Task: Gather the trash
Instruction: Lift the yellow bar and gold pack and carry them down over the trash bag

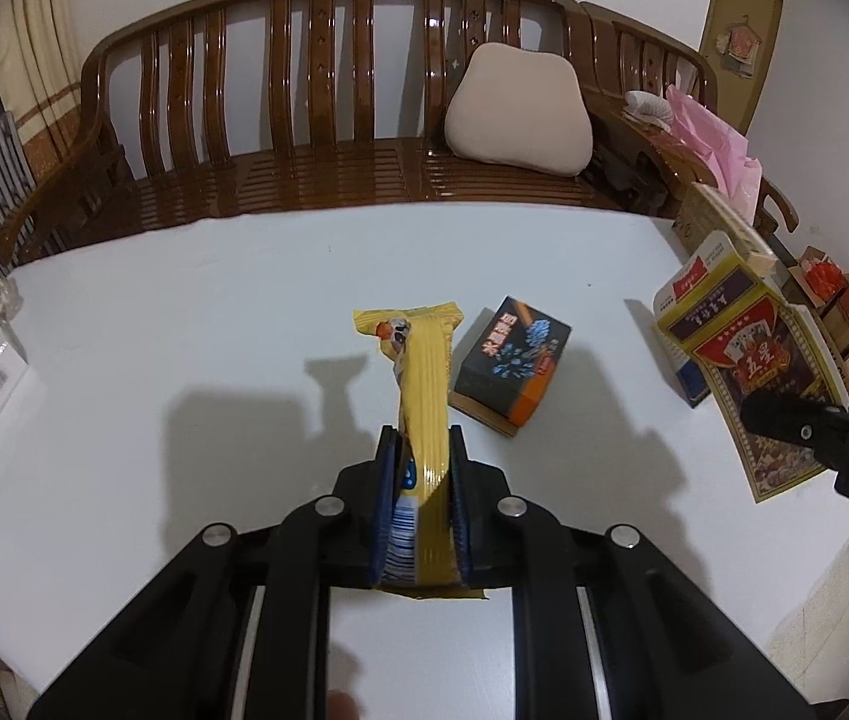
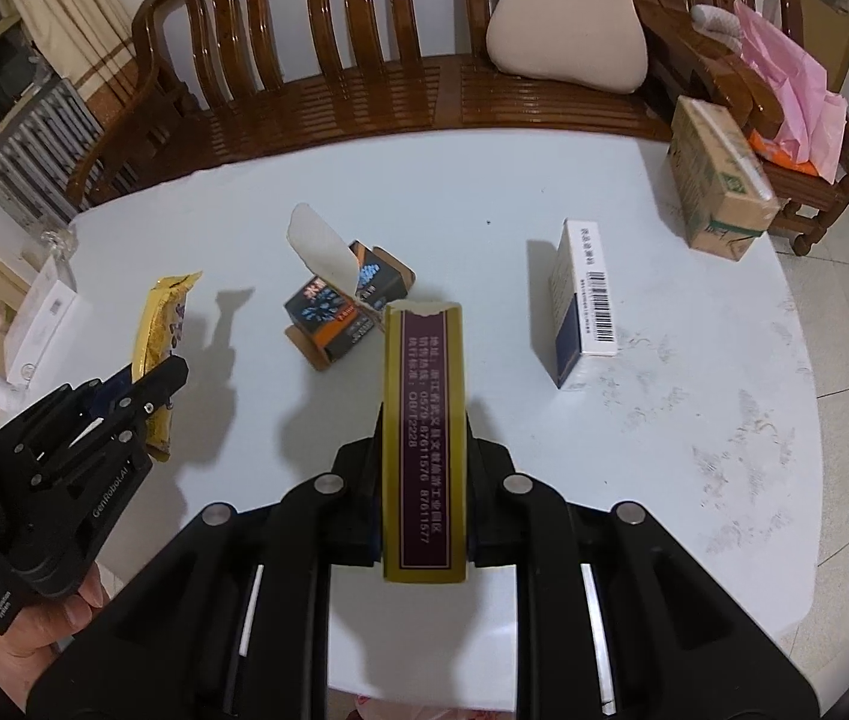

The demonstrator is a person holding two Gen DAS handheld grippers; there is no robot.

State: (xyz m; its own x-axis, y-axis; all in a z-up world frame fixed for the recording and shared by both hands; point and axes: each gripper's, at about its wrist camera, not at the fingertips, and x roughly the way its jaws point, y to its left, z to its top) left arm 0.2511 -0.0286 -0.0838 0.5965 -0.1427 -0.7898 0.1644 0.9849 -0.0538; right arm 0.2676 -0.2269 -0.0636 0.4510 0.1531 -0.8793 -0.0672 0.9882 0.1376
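At the bottom centre of the left wrist view, the left gripper (image 1: 421,456) is clenched on a long yellow foil snack wrapper (image 1: 421,378), its blue pads pinching the lower end so the rest stands up and away from the white round table (image 1: 184,312) — a grip that keeps the limp foil clear of the surface for carrying. At the bottom centre of the right wrist view, the right gripper (image 2: 424,438) is likewise clamped on a flat olive-gold and maroon card box (image 2: 421,432), held by its broad faces with the narrow printed edge towards the camera.

Just beyond, mid-frame, a small dark cardboard box with blue and orange print (image 2: 346,312) lies tipped on the table with its flap torn open — probably the next trash. Right of centre a white and blue carton with a barcode (image 2: 583,300) stands upright. At the top, a glossy brown wooden slatted bench (image 2: 364,60) carries a beige cushion (image 2: 568,30).
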